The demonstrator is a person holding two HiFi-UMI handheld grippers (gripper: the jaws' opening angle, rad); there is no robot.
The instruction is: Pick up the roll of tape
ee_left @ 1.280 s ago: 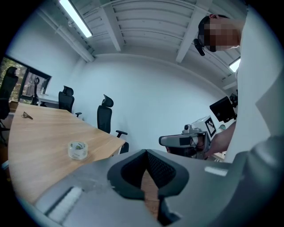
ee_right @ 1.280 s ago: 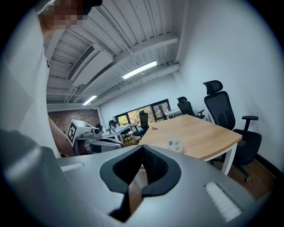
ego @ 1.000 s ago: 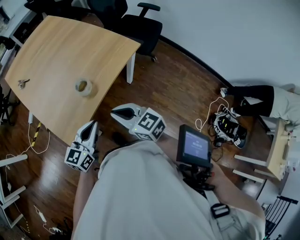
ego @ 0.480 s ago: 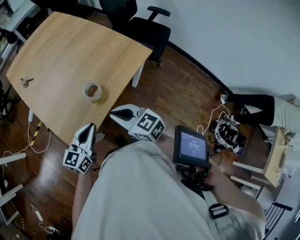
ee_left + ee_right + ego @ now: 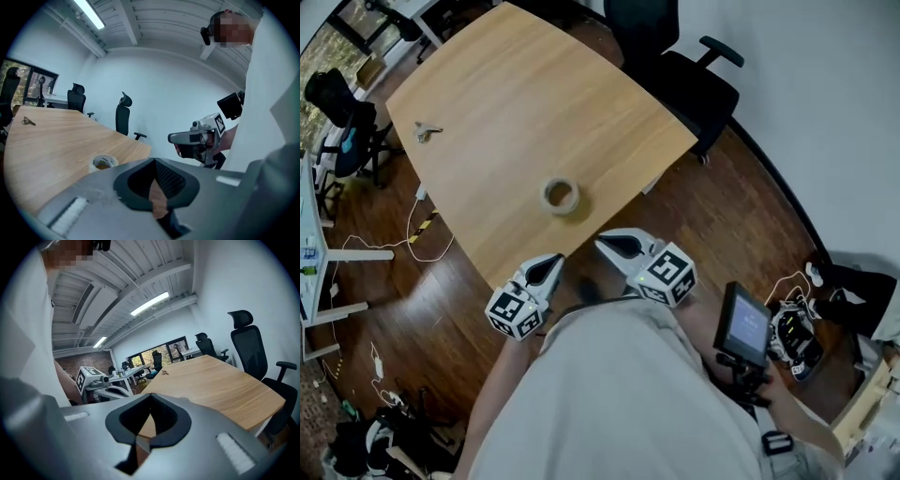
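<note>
Far left: a dark chair (image 5: 337,103) and loose cables (image 5: 425,225) on the wood floor. The wooden table (image 5: 516,94) fills the upper centre. Keys (image 5: 427,131) lie on its left part, well apart from everything else.

The roll of tape (image 5: 561,196) lies flat on the table, hole up. It is close to the near edge and nothing touches it.

The left gripper (image 5: 554,261) is at the table's near edge, below and slightly left of the tape. Its tip points at the tabletop, near the roll but apart from it. Its jaws are clenched together with nothing between them. In the left gripper view the tape sits on the tabletop, left of the closed tips.

The right gripper (image 5: 606,243) is just beside it to the right, also at the near edge. It is below-right of the tape and not touching it. Its jaws are pressed together too, empty. In the right gripper view only bare tabletop lies ahead of the tips.

Further right, a black office chair (image 5: 694,80) stands at the table's far corner by the wall. A small screen (image 5: 742,323) is mounted in front of the person's torso, to the right of both grippers.
</note>
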